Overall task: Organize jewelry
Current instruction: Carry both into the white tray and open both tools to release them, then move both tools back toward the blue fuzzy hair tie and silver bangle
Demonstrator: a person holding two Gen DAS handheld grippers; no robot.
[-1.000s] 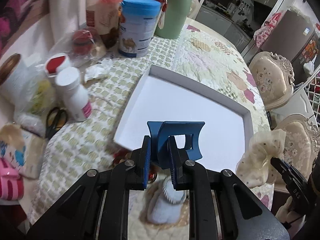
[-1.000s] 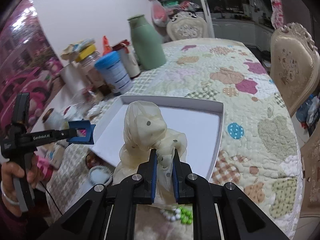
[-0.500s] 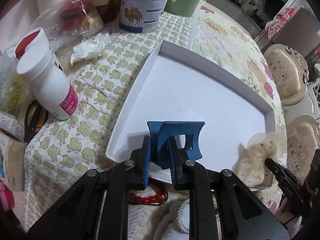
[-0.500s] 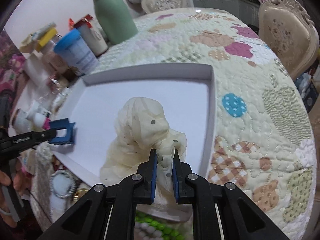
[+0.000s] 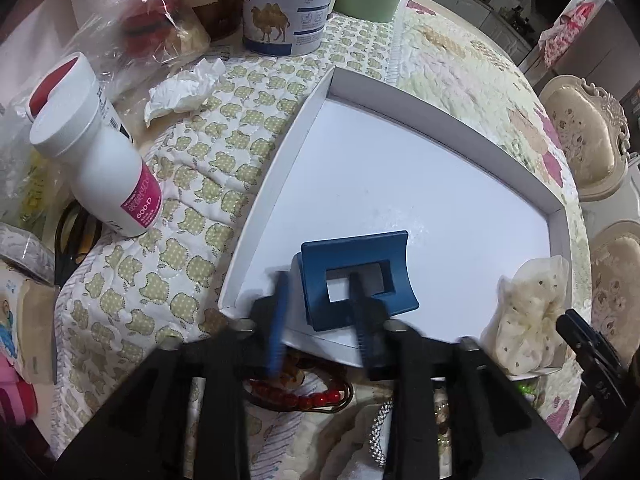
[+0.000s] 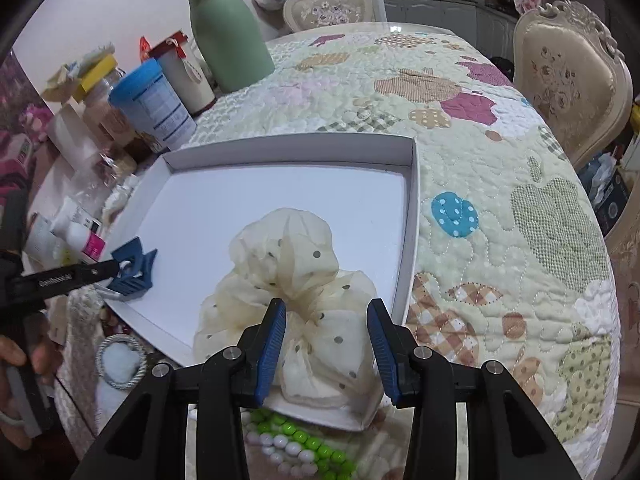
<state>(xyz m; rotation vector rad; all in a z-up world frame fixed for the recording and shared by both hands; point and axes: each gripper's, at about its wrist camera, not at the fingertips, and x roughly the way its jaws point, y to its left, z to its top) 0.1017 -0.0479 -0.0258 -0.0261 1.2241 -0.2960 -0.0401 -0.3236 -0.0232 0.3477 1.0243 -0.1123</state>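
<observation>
Both grippers were opening to release their loads into the white tray (image 6: 408,216): the left gripper (image 5: 320,312) around the blue hair claw (image 5: 356,276) near-left, the right gripper (image 6: 326,344) around the cream dotted scrunchie (image 6: 288,276) near-right.

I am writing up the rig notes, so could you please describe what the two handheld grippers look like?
Both are alike: the right gripper has black angular plastic arms with silver screws and two blue ribbed pads. The left gripper looks the same, blurred in its own camera. From the right wrist view its black finger carries small white lettering, too small to read.
</observation>
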